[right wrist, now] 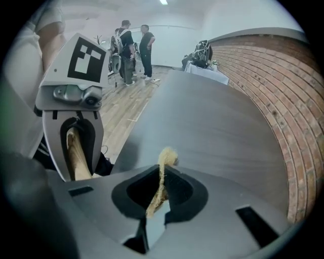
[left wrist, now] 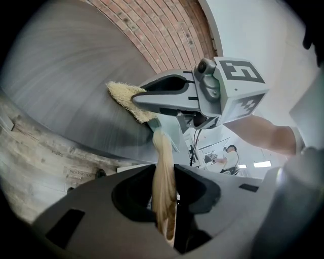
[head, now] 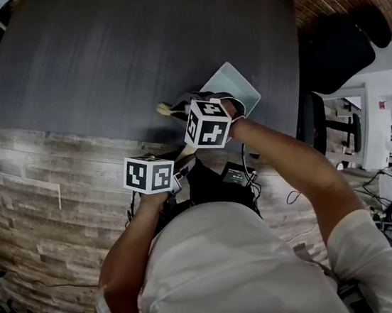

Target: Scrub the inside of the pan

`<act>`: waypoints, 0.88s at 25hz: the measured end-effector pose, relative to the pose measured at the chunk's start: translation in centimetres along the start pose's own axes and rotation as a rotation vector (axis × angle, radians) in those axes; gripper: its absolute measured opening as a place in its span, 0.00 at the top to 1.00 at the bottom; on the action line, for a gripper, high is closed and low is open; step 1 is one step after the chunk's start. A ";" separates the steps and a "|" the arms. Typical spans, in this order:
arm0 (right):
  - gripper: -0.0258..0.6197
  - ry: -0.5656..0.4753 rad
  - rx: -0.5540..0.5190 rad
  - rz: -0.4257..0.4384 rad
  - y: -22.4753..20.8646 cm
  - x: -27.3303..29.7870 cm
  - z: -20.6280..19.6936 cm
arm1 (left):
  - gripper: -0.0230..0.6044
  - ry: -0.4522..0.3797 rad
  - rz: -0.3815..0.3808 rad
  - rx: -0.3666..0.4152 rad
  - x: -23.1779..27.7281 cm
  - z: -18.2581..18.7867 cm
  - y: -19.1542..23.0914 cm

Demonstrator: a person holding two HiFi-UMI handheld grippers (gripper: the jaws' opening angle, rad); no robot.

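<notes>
The pan (head: 233, 86) is a pale blue, square-cornered vessel. It is located over the near edge of the dark grey bench (head: 118, 55), towards that edge's right end. The views do not show whether its base rests on the bench.

A wooden handle (left wrist: 163, 172) runs from the pan back to the left gripper (right wrist: 77, 169). The left jaws are clenched on this handle, which passes straight through the gap between them. The left gripper sits below and to the left of the pan in the head view, above the plank floor (head: 36, 195).

The right gripper (left wrist: 142, 98) is positioned over the handle end of the pan and points steeply downward. Its jaws are clamped on a tan, fibrous scrub pad (left wrist: 121, 93). The free end of the pad projects beyond the fingertips, to the left of the pan in the head view. In the right gripper view, the pad is seen edge-on between the jaws, with a pale strip of the pan directly beneath it. Contact between pad and pan surface cannot be confirmed.

The two grippers are close together, their marker cubes nearly side by side.

A brick wall (right wrist: 268, 86) borders the far side of the bench. Several people (right wrist: 134, 45) stand in the background of the room.
</notes>
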State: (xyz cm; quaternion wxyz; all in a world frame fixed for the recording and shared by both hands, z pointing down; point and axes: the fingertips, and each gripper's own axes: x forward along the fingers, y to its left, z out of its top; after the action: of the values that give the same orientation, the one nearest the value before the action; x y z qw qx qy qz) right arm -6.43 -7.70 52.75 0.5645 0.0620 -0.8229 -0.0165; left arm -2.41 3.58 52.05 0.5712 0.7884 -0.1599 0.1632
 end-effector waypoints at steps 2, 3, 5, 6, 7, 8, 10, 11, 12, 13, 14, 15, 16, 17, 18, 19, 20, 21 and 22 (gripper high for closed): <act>0.91 -0.009 -0.013 -0.019 -0.5 0.1 0.5 | 0.78 -0.007 0.002 -0.003 0.0 0.0 -0.1; 0.91 -0.014 -0.021 -0.033 -0.8 0.2 0.8 | 0.78 -0.011 0.003 -0.005 0.0 -0.1 -0.1; 0.91 -0.027 -0.035 -0.076 -1.8 0.3 1.6 | 0.78 -0.018 0.005 -0.007 0.1 -0.1 0.0; 0.91 -0.035 -0.042 -0.106 -2.4 0.3 2.1 | 0.78 -0.021 0.005 -0.009 0.1 0.0 0.0; 0.91 -0.044 -0.046 -0.138 -3.2 0.2 2.6 | 0.78 -0.026 0.006 -0.011 0.1 0.0 0.1; 0.91 -0.056 -0.044 -0.167 -4.0 0.0 3.1 | 0.78 -0.031 0.008 -0.014 0.0 0.0 0.1; 0.91 -0.087 -0.017 -0.215 -5.3 -0.9 4.0 | 0.78 -0.043 0.012 -0.019 0.1 0.2 0.1; 0.91 -0.105 0.002 -0.232 -5.8 -1.4 4.3 | 0.78 -0.050 0.015 -0.021 0.2 0.3 0.2; 0.91 -0.121 0.022 -0.247 -6.3 -2.0 4.6 | 0.78 -0.057 0.018 -0.024 0.2 0.5 0.2; 0.91 -0.134 0.041 -0.257 -6.6 -2.5 4.7 | 0.78 -0.065 0.022 -0.027 0.3 0.7 0.3; 0.91 -0.144 0.057 -0.266 -6.8 -3.0 4.7 | 0.78 -0.073 0.024 -0.031 0.4 0.9 0.3; 0.91 -0.150 0.072 -0.273 -6.9 -3.4 4.7 | 0.78 -0.081 0.025 -0.035 0.4 1.2 0.4; 0.91 -0.153 0.086 -0.279 -7.0 -3.8 4.5 | 0.78 -0.086 0.027 -0.038 0.5 1.5 0.5; 0.91 -0.155 0.099 -0.285 -7.1 -4.2 4.3 | 0.78 -0.091 0.028 -0.042 0.6 1.9 0.6; 0.91 -0.157 0.112 -0.292 -7.2 -4.6 4.0 | 0.78 -0.095 0.029 -0.045 0.7 2.2 0.7; 0.91 -0.158 0.126 -0.300 -7.3 -4.9 3.7 | 0.78 -0.099 0.031 -0.048 0.9 2.6 0.8; 0.91 -0.159 0.141 -0.310 -7.4 -5.3 3.3 | 0.78 -0.103 0.034 -0.048 1.1 3.1 0.8; 0.91 -0.162 0.156 -0.319 -7.6 -5.8 2.9 | 0.78 -0.106 0.038 -0.047 1.4 3.7 0.9; 0.91 -0.165 0.171 -0.330 -7.7 -6.2 2.6 | 0.78 -0.109 0.041 -0.046 1.7 4.2 0.8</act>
State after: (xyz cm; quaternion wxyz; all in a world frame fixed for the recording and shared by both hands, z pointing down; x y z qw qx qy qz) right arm -6.00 -14.69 45.27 0.4776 0.2422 -0.8434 -0.0439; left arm -0.96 -0.80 52.27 0.5761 0.7793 -0.2108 0.1279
